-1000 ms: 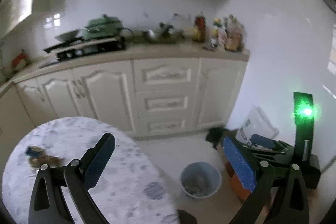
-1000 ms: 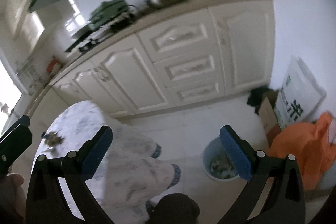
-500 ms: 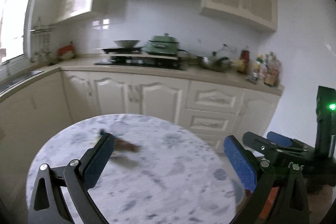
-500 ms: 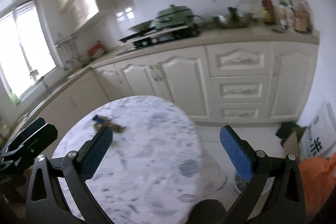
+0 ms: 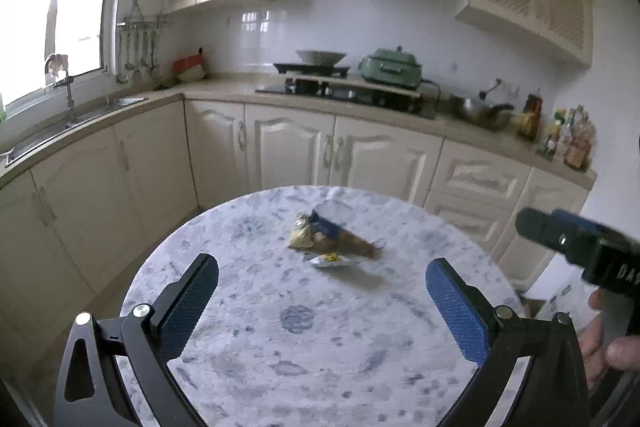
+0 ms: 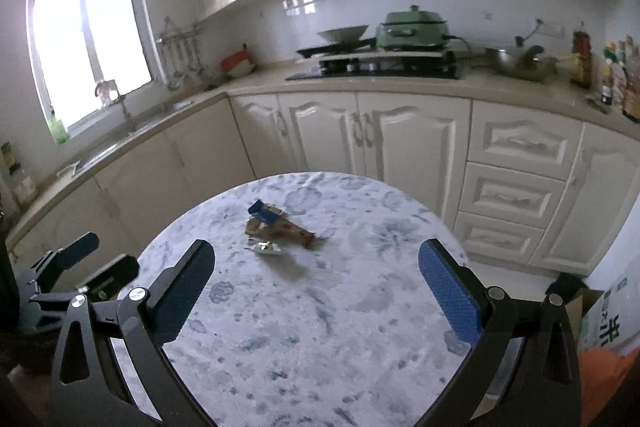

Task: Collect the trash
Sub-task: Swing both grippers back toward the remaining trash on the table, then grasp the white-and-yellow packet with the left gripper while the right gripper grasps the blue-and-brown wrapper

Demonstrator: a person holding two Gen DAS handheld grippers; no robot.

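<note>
Trash (image 5: 332,239) is lying in a small heap near the middle of the round marble-patterned bench (image 5: 248,359): a crumpled yellowish wrapper, a brown cone-shaped wrapper with a blue band, and a small silvery foil piece touching the heap's near edge. Both grippers are hovering short of it with nothing in them. The left gripper (image 5: 320,303) is standing with its blue pads spread wide, and the right gripper (image 6: 316,291) is likewise gaping, the heap sitting ahead of both and between their finger lines.

Approach looks like the step in hand. To do it well, one gripper should probably be lowering over the brown cone, straddling its narrow width rather than its length, and pinching low so the pads are catching the wrapper rather than sliding over it. The foil piece is flat and light, so it is likely needing a separate, shallow pick and may skate away if nudged.
</note>
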